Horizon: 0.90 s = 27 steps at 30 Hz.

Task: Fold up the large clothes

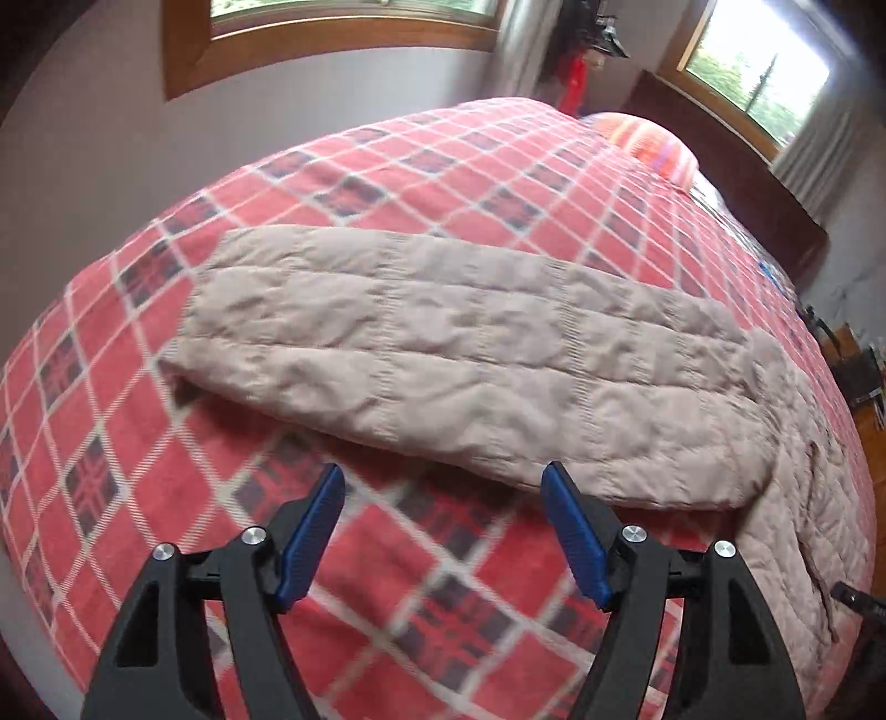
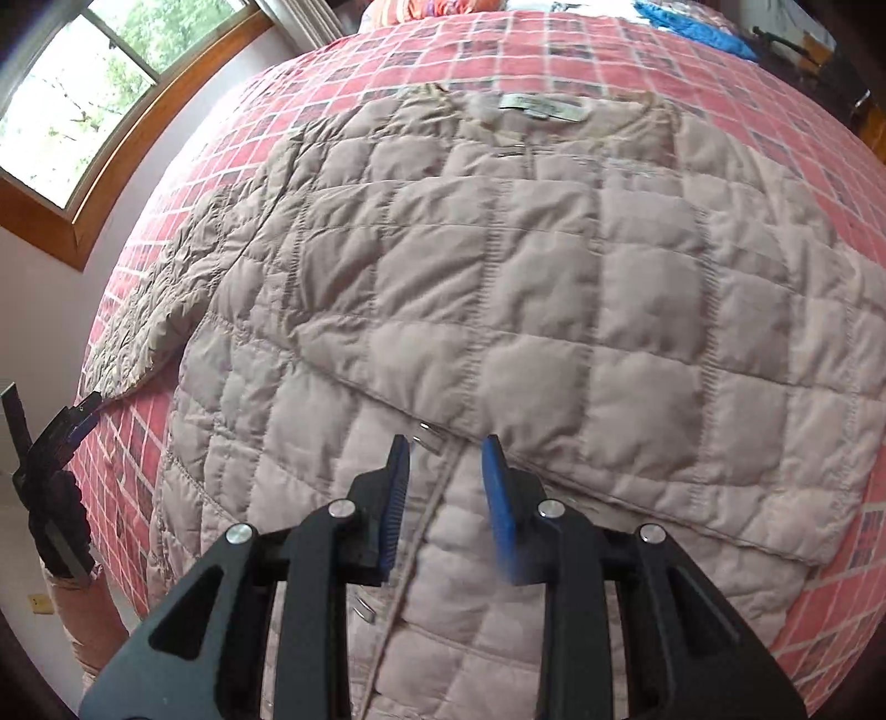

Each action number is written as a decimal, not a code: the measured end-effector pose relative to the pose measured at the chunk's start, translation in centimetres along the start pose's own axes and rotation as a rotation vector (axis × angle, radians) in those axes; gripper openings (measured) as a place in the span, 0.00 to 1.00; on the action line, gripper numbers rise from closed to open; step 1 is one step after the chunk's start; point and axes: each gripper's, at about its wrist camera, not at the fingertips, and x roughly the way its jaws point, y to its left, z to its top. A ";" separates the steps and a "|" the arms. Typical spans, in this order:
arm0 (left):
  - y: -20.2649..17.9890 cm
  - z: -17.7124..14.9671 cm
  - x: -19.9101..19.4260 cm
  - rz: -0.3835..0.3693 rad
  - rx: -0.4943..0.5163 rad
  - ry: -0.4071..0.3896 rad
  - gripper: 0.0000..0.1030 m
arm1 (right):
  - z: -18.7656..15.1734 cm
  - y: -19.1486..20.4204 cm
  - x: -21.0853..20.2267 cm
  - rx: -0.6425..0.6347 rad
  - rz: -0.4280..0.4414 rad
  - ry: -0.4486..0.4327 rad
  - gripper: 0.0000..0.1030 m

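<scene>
Two grippers, both empty. Left gripper (image 1: 443,487): blue pads spread wide, low centre of its frame, hovering short of the outstretched sleeve (image 1: 443,354) at mid-frame. Right gripper (image 2: 446,459): pads apart, lower centre, over the front placket of the quilted jacket (image 2: 498,288), which lies flat on the plaid bedspread (image 2: 554,50); other sleeve apparently folded across. Advice: pinch the cuff end, carry it level across the body. Containers: none visible.

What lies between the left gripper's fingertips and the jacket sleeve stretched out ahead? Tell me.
Only bare plaid blanket: in the left wrist view, the open left gripper sits just short of the quilted beige sleeve, nothing else between.
</scene>
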 end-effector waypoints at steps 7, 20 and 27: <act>5.9 2.2 2.7 -0.021 -0.169 0.012 0.72 | 0.6 0.0 1.9 0.008 -0.050 0.024 0.28; 6.8 4.9 4.1 -0.028 -0.218 -0.081 0.09 | 0.6 -0.1 3.9 0.004 -0.064 0.039 0.26; 2.3 5.1 -0.9 -0.014 -0.096 -0.231 0.06 | 0.1 -0.8 3.3 0.008 -0.041 0.030 0.28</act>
